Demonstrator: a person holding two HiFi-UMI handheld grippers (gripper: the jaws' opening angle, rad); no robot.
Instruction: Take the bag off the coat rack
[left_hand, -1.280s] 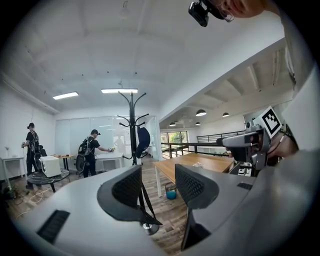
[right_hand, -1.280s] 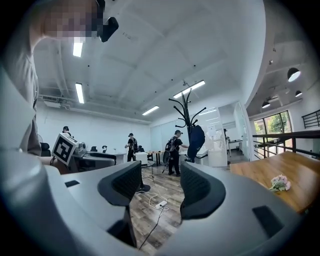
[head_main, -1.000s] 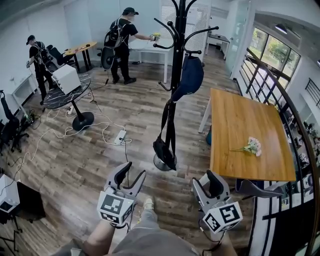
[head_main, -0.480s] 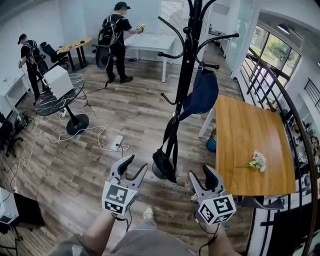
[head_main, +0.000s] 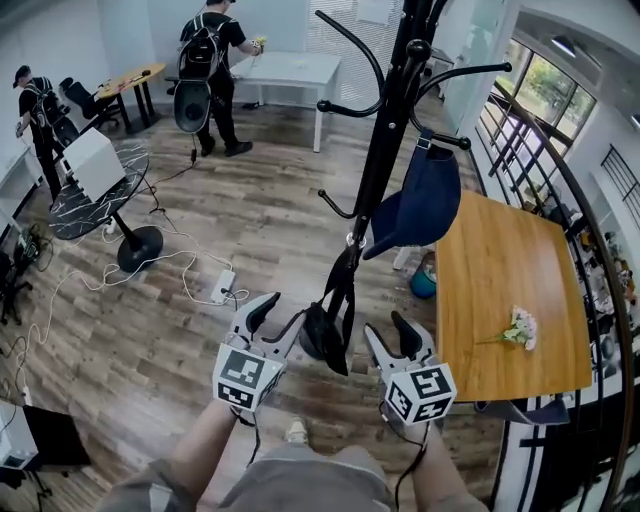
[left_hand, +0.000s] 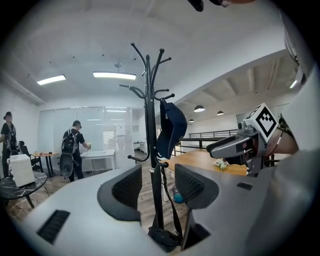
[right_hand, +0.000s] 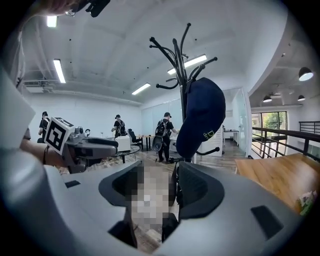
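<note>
A black coat rack (head_main: 383, 150) stands straight ahead. From one of its low hooks a small black bag (head_main: 322, 338) hangs by long black straps (head_main: 343, 278), near the floor. A navy cap (head_main: 420, 205) hangs on a higher hook. My left gripper (head_main: 282, 312) is open just left of the bag, and my right gripper (head_main: 388, 330) is open just right of it; neither touches it. In the left gripper view the pole, the straps and the bag (left_hand: 162, 236) show between the open jaws of the left gripper (left_hand: 155, 187). The right gripper (right_hand: 152, 187) faces the cap (right_hand: 202, 117); a mosaic patch hides part of its gap.
A wooden table (head_main: 500, 290) with a small flower bunch (head_main: 518, 325) stands right of the rack, with a black railing (head_main: 590, 250) beyond it. On the floor to the left lie a power strip (head_main: 222, 285) and cables. A round black table (head_main: 95, 195) and two people are farther back.
The view has closed in on the rack. Both grippers have moved forward and now flank the hanging bag, which earlier was well ahead of them.
</note>
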